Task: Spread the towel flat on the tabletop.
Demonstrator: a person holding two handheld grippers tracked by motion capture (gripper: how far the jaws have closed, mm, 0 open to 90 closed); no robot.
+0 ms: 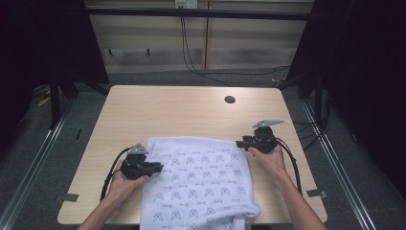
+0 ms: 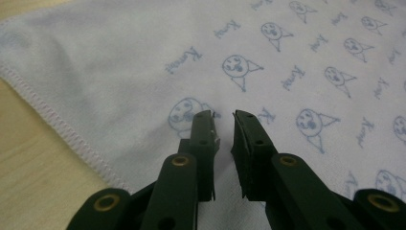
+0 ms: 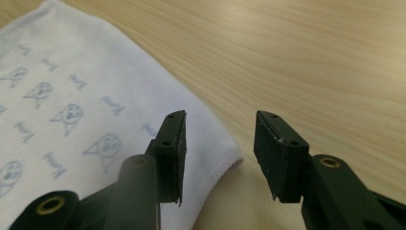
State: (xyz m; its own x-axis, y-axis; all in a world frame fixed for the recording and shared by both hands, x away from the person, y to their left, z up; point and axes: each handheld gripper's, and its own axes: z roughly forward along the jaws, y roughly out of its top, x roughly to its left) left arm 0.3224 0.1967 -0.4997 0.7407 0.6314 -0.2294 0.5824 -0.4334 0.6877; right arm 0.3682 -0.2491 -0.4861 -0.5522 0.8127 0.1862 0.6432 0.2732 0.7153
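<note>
High view first: your cloth (image 1: 198,179), white with a repeating pale blue print of small faces and script, lies spread on the near half of the wooden table (image 1: 182,110), its near end hanging over the table's front edge. Its far edge runs roughly straight across the table, and the fabric looks doubled along the right side, where a rounded fold shows.

Your left gripper (image 1: 155,168) rests over the cloth's left edge, jaws pointing right across the fabric. In the left gripper view the two black jaws stand only a narrow gap apart above the printed surface (image 2: 268,72), with nothing pinched between them, so that gripper is released. The stitched hem runs diagonally at the left of that view, with bare wood beyond it.

Your right gripper (image 1: 242,143) sits at the cloth's far right corner, jaws pointing left. In the right gripper view its jaws stand well apart, gripping nothing; the left jaw hovers over the rounded fold of the cloth (image 3: 86,120), the right jaw over bare table.

Farther out, a small dark round hole (image 1: 230,99) sits near the table's far edge, well apart from the cloth. Black cables (image 1: 191,57) trail down the wall behind the table.
</note>
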